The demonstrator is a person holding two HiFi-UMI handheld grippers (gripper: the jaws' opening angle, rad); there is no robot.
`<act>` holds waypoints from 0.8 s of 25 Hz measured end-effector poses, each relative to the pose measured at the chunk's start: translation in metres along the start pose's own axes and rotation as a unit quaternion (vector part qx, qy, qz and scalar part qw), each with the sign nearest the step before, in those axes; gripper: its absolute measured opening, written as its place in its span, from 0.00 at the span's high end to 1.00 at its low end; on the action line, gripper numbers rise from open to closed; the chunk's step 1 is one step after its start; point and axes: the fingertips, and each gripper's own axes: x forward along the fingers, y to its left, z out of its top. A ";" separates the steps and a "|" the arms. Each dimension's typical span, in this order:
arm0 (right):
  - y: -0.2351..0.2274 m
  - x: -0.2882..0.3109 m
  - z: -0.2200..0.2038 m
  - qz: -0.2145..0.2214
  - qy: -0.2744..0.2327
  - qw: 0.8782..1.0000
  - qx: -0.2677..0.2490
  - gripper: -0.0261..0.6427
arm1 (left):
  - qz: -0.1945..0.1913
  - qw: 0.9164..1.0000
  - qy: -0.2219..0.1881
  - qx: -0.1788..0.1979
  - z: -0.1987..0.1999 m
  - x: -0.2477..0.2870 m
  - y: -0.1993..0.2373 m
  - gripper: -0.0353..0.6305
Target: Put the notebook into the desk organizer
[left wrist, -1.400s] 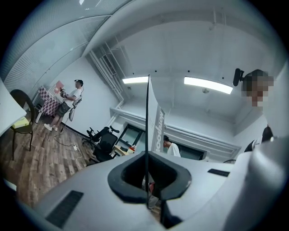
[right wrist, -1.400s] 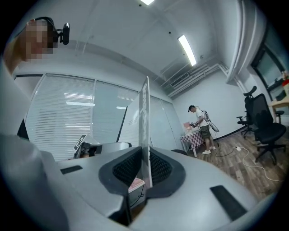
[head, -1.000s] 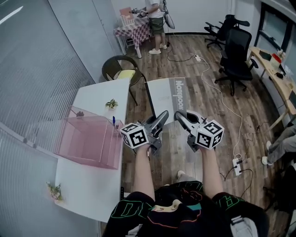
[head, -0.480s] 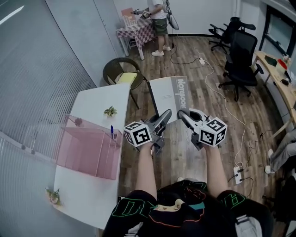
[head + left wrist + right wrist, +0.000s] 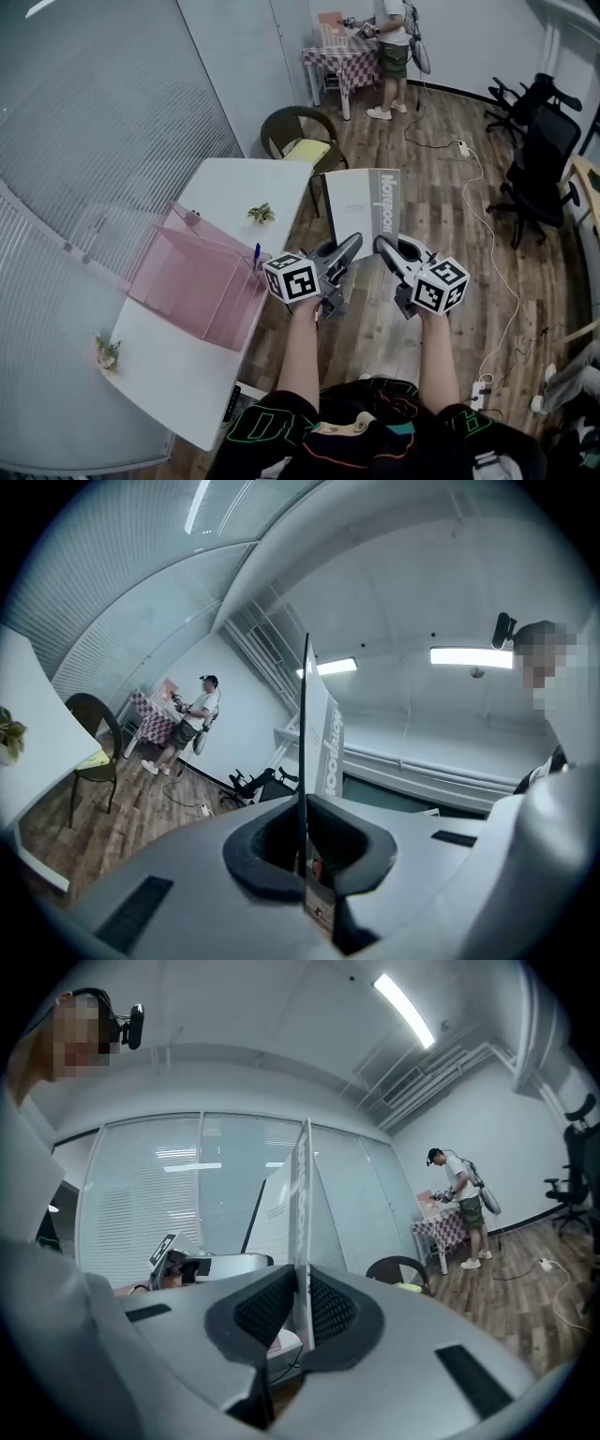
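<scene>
Notebook (image 5: 362, 202), long axis pointing forward, sits pinched in left gripper (image 5: 351, 243) and right gripper (image 5: 382, 246) fingers.

left hand-held gripper (image 5: 351, 244) clamped; right hand-held gripper (image 5: 382, 247) clamped

Left gripper (image 5: 302, 841): jaws closed on the lower edge of the notebook (image 5: 323, 742), which stands upright and edge-on, lettered grey band to the right. Far left, a white bench (image 5: 33, 761) carries a small plant (image 5: 9, 735). A dark chair (image 5: 94, 752) stands beside it on the wood floor (image 5: 112, 827). Beyond, a person (image 5: 192, 722) stands at a checkered table (image 5: 150, 714).
</scene>
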 end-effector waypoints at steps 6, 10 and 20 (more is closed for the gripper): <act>0.028 0.049 -0.016 0.064 0.016 0.998 0.002 0.92 | 0.062 0.997 -0.037 0.009 0.016 -0.049 0.027 0.94; 0.053 0.073 -0.016 0.124 0.029 0.992 0.012 0.92 | 0.120 0.991 -0.064 0.015 0.030 -0.080 0.026 0.94; 0.128 0.120 -0.024 0.253 0.048 0.966 0.022 0.92 | 0.247 0.959 -0.134 0.031 0.053 -0.166 0.019 0.93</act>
